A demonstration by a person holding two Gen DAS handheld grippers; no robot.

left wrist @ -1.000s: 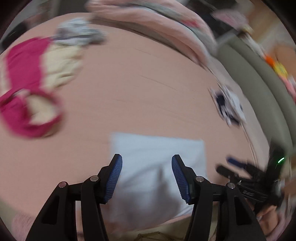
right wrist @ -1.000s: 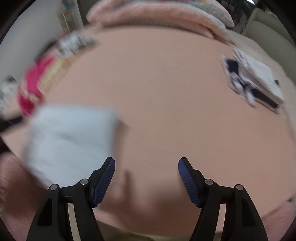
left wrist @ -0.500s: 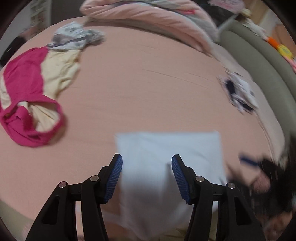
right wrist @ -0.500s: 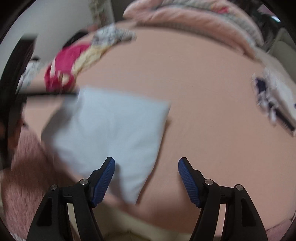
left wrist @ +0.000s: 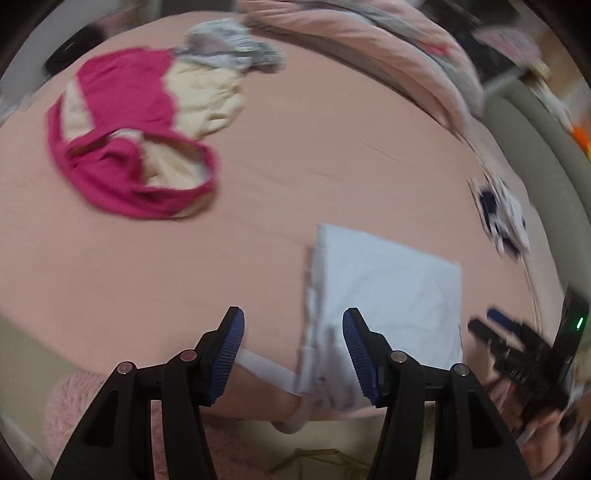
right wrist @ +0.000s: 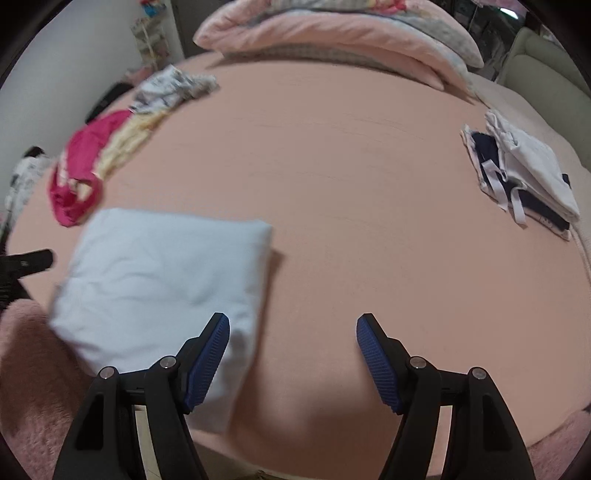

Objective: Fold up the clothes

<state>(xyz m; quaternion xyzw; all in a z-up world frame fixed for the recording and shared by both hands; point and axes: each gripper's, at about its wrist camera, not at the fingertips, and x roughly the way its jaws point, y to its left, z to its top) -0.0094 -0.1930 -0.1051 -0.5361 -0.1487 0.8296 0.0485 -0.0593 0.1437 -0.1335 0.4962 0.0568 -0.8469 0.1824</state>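
Observation:
A folded light-blue garment (left wrist: 388, 295) lies flat near the front edge of the pink bed (left wrist: 332, 147), with a white strap (left wrist: 266, 369) trailing off its near-left corner. My left gripper (left wrist: 293, 354) hovers open over that corner; the strap passes below the gap and the pads do not press it. In the right wrist view the same garment (right wrist: 159, 277) lies at lower left. My right gripper (right wrist: 293, 362) stands open beside the garment's right edge, its left fingertip over the cloth and bare sheet between the fingers. Each gripper shows at the edge of the other's view.
A crumpled magenta-and-cream garment (left wrist: 129, 147) and a grey patterned one (left wrist: 229, 48) lie at the far left. A folded navy-and-white stack (right wrist: 524, 177) sits at the right edge. A pink duvet (right wrist: 332, 33) is heaped along the back, with a grey sofa (left wrist: 535, 140) beyond.
My left gripper has slid left, so the blue garment now sits under its right finger instead of centred. The right wrist view has steadied, with the garment lying still at its left.

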